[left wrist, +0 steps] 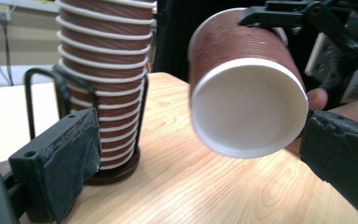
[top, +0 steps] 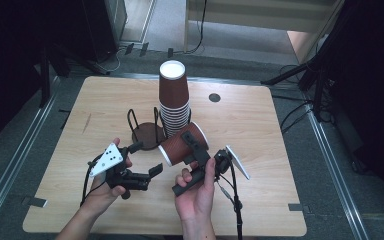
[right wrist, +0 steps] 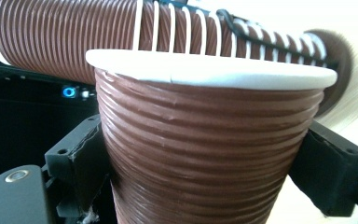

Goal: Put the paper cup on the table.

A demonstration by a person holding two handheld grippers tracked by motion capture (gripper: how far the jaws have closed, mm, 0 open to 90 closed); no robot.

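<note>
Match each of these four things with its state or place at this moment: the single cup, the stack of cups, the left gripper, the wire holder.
1. single cup
2. stack of cups
3. left gripper
4. wire holder

a. jaws open, holding nothing
b. upside down, standing in the holder
c. tipped sideways, clamped in the right gripper
d. standing on the wooden table

Pairs: 1-c, 2-b, 3-a, 4-d
</note>
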